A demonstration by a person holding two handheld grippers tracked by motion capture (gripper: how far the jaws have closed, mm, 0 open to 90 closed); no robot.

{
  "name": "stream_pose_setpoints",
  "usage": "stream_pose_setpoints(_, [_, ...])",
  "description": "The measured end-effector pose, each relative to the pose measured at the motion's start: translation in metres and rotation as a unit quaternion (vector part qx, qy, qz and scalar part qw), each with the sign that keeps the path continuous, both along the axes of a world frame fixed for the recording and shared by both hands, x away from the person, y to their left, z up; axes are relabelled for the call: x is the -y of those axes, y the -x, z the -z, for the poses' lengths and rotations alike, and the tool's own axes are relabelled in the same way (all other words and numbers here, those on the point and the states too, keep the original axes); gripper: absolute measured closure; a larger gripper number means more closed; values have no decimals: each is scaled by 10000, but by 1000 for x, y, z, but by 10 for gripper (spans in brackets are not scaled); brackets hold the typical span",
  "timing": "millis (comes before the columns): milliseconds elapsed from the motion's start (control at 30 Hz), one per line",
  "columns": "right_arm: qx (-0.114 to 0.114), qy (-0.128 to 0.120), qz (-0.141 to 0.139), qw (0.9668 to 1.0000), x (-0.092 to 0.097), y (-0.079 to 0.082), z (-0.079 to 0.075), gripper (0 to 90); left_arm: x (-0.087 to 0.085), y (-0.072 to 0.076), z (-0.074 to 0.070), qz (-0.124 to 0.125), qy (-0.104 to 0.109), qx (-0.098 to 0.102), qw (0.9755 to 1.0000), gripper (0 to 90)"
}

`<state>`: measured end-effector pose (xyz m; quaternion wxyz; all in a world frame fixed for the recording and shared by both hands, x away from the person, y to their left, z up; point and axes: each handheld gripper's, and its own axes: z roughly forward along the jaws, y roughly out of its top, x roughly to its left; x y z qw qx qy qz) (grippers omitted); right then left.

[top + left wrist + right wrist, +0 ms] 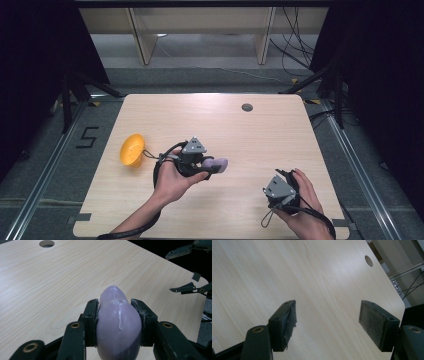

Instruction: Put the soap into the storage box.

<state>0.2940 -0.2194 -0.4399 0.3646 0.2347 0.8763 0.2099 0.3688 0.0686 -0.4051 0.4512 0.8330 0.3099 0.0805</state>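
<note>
At the bottom right of the high view, the person's right hand holds the right gripper low over the near edge of the table. In the right gripper view its jaws stand spread wide, with bare wood between the two worn pads and nothing held.

A little farther in, left of centre in the high view, the left hand carries the left gripper, whose grey three-cornered plate shows on top. This tool pinches a pale purple eggplant-shaped object. In the left gripper view that object sits squarely between the black pads, which press on both its flanks, while its rounded tip sticks out beyond them over the tabletop. Whether it touches the wood below cannot be told.

Left of that hand, near the table's left edge, a yellow bowl lies tipped on its side, well apart from the purple object.

Farthest off, near the table's back edge, a round cable hole breaks the wood.
</note>
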Motion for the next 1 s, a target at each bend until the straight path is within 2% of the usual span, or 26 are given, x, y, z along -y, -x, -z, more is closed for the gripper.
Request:
stream_pose_setpoints(33, [-18,-4,8,10000,0,0,0,309,-2,0,-1,-25,-58,0,10000,587])
stream_pose_setpoints(100, [-16,15,-2,10000,0,0,0,309,-3,-1,0,-34,42,14,10000,586])
stream_pose_setpoints(200, [-8,14,-16,10000,0,-1,0,309,-9,-2,-1,-25,-62,29,10000,586])
stream_pose_setpoints(233, [-37,-11,1,10000,0,-1,0,309,-9,-1,-1,-136,30,4,9999,587])
stream_pose_setpoints(300, [-1,36,-61,10000,1,-2,0,309,-14,-2,-2,-82,-36,0,10000,587])
stream_pose_setpoints(333, [57,104,-97,9999,2,-2,-1,309,-14,-1,-2,-169,33,14,9999,586])
stream_pose_setpoints(367, [44,99,-112,9999,2,-3,-1,309,-17,-2,-2,-86,-42,28,10000,586])
stream_pose_setpoints(400, [-2,21,-16,10000,1,-1,0,309,-18,-1,-2,-145,-27,27,9999,586])
stream_pose_setpoints(467, [7,29,-48,10000,2,-2,0,309,-20,-1,-2,-191,32,27,9998,586])
stream_pose_setpoints(500, [21,42,-64,10000,2,-2,0,309,-23,-1,-3,-198,-51,43,9998,586])
stream_pose_setpoints(567, [10,17,-25,10000,2,-2,0,309,-25,-1,-3,-181,-8,61,9998,586])
stream_pose_setpoints(600, [25,55,-77,10000,2,-2,0,309,-27,-1,-3,-211,-70,57,9997,586])
stream_pose_setpoints(700, [-8,38,-43,10000,2,-2,1,309,-32,0,-2,-283,-69,52,9996,586])
stream_pose_setpoints(767, [-37,-25,39,10000,1,-2,1,309,-35,-1,-2,-327,12,17,9995,587])
stream_pose_setpoints(833, [0,11,20,10000,2,-2,1,309,-39,-1,-2,-297,-61,59,9995,587])
stream_pose_setpoints(1000, [-23,34,-17,10000,2,-2,1,309,-45,-1,-1,-377,-12,44,9993,587])
